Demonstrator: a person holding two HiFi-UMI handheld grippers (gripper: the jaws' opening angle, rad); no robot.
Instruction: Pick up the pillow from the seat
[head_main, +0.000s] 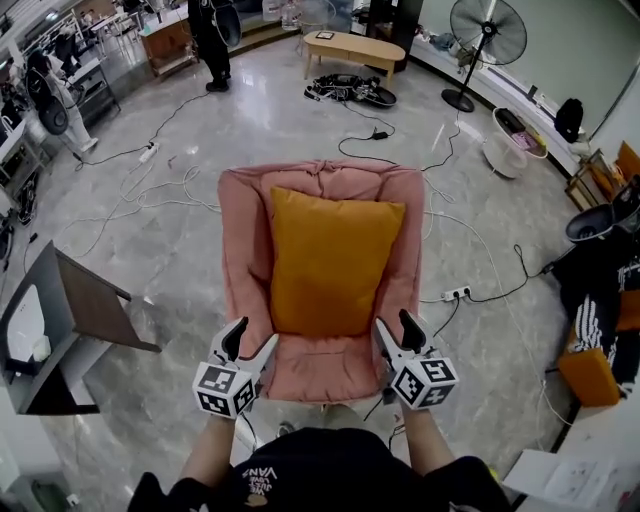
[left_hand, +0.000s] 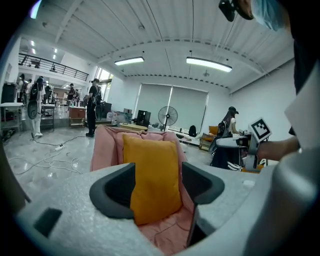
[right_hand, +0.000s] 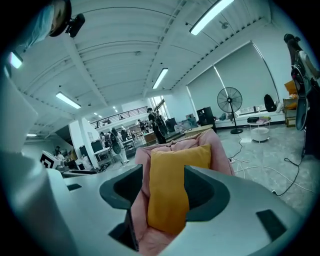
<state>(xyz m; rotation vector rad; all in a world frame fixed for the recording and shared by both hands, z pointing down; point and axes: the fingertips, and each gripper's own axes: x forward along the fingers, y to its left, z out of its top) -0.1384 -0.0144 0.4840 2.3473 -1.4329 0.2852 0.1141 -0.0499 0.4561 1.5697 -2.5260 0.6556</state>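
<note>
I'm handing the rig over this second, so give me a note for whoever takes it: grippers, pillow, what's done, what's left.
Left gripper: open, empty, by the front left corner of the pink seat.
Right gripper: open, empty, by the front right corner.
Orange pillow: propped against the seat's back, untouched.
Done: both grippers aimed at the pillow.
Left: reach in, close on the pillow, lift it off the seat.
</note>
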